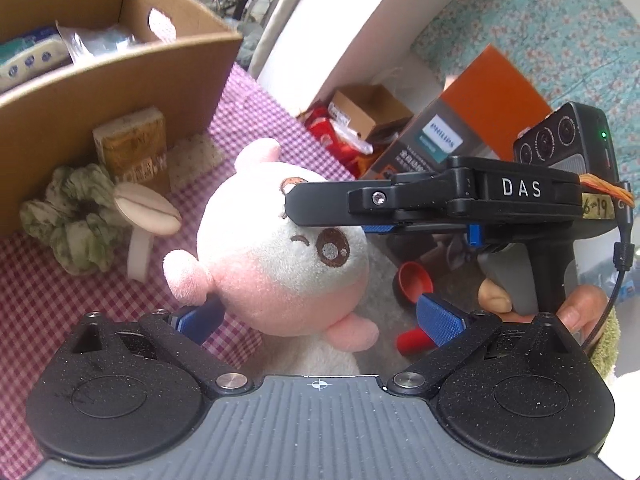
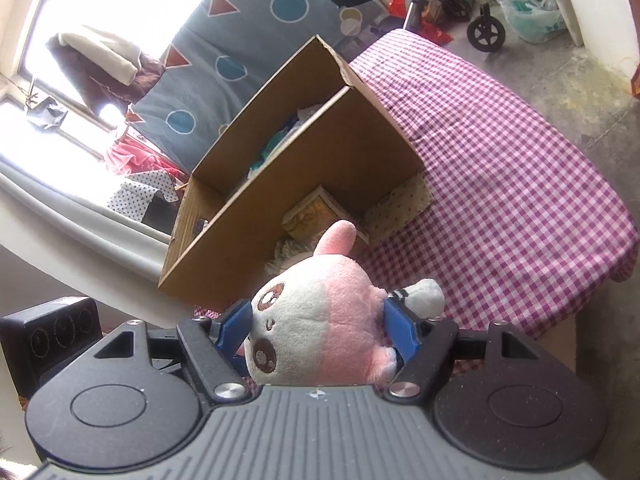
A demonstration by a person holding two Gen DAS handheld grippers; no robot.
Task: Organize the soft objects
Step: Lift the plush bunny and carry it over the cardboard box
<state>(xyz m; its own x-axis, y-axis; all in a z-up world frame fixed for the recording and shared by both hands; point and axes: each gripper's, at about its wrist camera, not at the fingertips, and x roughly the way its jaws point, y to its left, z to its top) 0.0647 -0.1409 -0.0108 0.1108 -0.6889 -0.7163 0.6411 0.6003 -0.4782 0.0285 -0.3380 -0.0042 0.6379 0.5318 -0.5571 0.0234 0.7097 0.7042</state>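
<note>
On the pink checked tablecloth (image 2: pixel 500 152) stands one cardboard box (image 1: pixel 100 92), open at the top; a cardboard wall splits it into a far compartment and a near one; the far one holds a clear plastic bag (image 1: pixel 100 42) and a white packet with blue dots (image 1: pixel 28 60), while the near one's contents are hidden. Just outside its near wall sit one yellow tissue pack (image 1: pixel 130 146), one green scrunchie (image 1: pixel 74 216) and one white hair clip (image 1: pixel 146 216), close together; a cream cloth (image 2: pixel 404 204) lies at the box's corner.

One pink and white plush toy (image 2: pixel 320 324) is held above the near edge of the cloth; the right gripper (image 2: pixel 316 332) has its blue pads (image 2: pixel 402 328) pressed against both sides of the head. The left gripper (image 1: pixel 316 320) faces the toy with jaws wide; its pads (image 1: pixel 438 322) flank the toy's neck, and I cannot tell whether they touch it. Off to the right one orange box (image 1: pixel 476 120) and one small open carton (image 1: pixel 370 110) lie on the floor.
</note>
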